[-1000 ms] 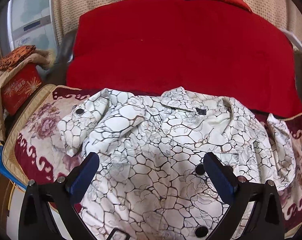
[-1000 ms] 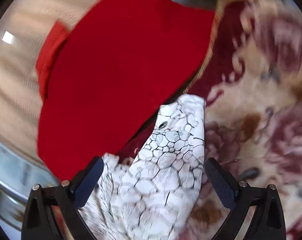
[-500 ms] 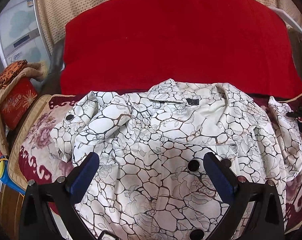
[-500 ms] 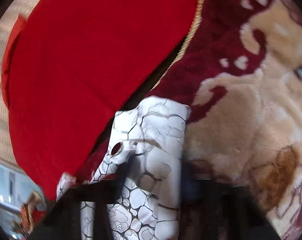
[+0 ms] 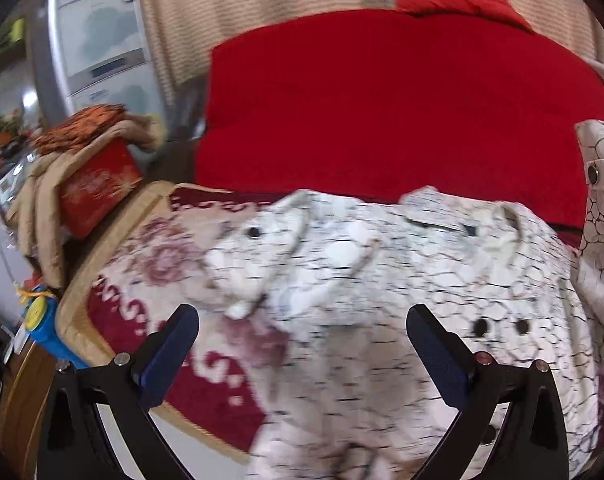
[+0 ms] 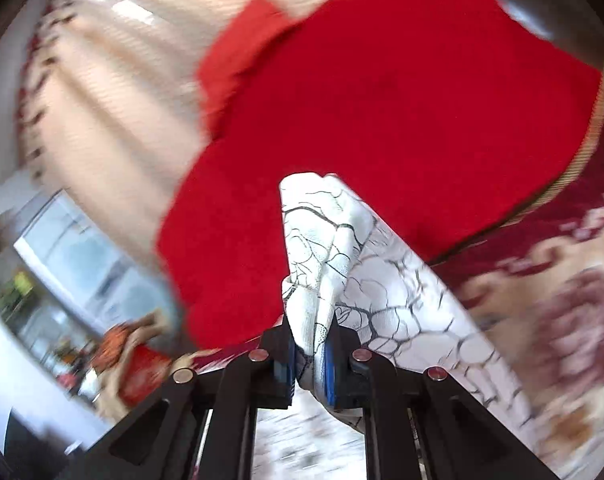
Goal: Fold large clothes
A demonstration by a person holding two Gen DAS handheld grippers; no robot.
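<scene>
- Shirt [image 5: 381,300] spread across floral blanket [image 5: 150,272], collar toward red cushion [image 5: 381,120]; left claw [image 5: 302,356] wide apart, empty, hovering over the near hem; right sleeve [image 5: 597,208] raised at far right.
- Sleeve cuff [image 6: 321,248] pinched tight in right claw [image 6: 309,364], body lying leftward, so fold likely carried left.

Between my left tongs' [image 5: 302,344] blue-padded black fingers [image 5: 170,344] lies the white fabric garment [image 5: 381,300], printed with a black crackle-line pattern and carrying round black buttons [image 5: 480,326]. Beneath it is a plush blanket [image 5: 150,272] in cream and dark red with maroon flowers and a tan border. Ahead is a plain red cushion [image 5: 381,112], and beyond it a beige ribbed curtain [image 5: 262,0]. My right tongs [image 6: 309,364], black with blue pads, pinch a white, black-veined sleeve [image 6: 321,248].
</scene>
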